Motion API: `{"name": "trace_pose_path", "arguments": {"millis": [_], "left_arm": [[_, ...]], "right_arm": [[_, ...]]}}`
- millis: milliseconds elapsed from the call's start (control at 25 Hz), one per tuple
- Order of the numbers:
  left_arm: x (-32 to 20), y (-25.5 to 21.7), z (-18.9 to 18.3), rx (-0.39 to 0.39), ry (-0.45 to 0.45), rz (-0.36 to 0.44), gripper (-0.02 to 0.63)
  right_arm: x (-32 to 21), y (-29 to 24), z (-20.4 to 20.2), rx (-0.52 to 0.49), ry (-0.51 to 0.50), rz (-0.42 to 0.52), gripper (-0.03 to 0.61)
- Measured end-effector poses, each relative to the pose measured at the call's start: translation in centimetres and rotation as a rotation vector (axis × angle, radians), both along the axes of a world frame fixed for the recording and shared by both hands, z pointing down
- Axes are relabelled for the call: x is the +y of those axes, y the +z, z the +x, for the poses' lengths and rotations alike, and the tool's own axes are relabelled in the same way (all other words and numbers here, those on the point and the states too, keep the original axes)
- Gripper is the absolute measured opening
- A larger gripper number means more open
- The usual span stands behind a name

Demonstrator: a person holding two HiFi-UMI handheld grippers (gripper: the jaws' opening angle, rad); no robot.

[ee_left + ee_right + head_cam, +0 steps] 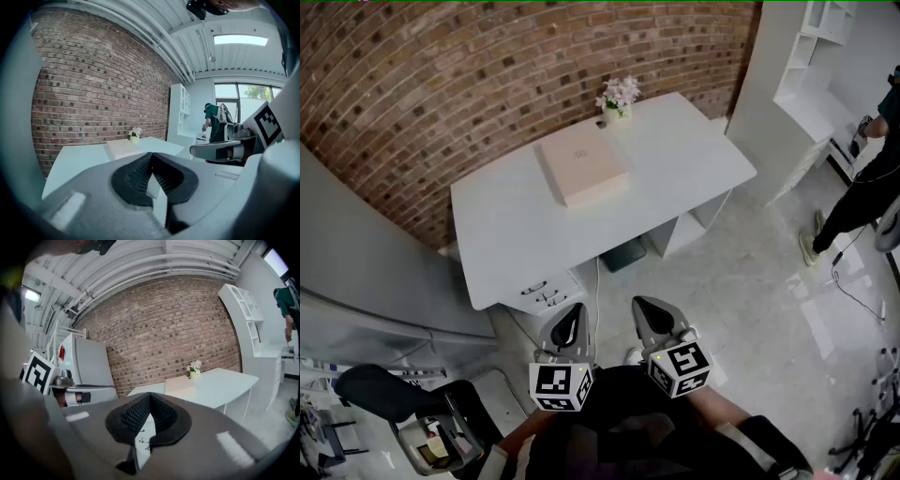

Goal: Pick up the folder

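Head view shows left gripper (572, 323) and right gripper (649, 317) both closed, empty, well short of the folder (582, 170) on the white desk (694, 150).

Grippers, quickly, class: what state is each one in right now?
Left gripper: closed, holding nothing.
Right gripper: closed, holding nothing.

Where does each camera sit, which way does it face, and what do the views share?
Head view: on the person's head, looking steeply down at the table and folder; left tongs and right tongs, both shut, show below.
Left gripper view: on the left tongs, looking along its closed jaws to the table; right tongs at right.
Right gripper view: on the right tongs, facing likewise; left tongs at left.
Shared: all show the folder.
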State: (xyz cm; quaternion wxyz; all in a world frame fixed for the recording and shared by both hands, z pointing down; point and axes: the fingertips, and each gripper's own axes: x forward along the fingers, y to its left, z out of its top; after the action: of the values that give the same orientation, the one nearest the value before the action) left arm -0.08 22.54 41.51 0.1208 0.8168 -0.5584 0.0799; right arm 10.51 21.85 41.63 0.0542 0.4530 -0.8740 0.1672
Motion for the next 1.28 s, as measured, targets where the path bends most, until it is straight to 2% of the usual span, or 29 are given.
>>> {"name": "trace_pose_path", "arguments": {"millis": [720,1280], "left_arm": [[-2.5,0.4,-2.5,0.015,0.025,-0.007,-0.002],[-8.8,0.6,-8.7,0.046,0.083,-0.016,-0.002]], "right_arm": [[-2.2,0.3,-2.6,-0.019,0.006,-0.011,0.002],[-8.3,0.2,-8.2,-0.018,0.106,-0.026,0.002]]}}
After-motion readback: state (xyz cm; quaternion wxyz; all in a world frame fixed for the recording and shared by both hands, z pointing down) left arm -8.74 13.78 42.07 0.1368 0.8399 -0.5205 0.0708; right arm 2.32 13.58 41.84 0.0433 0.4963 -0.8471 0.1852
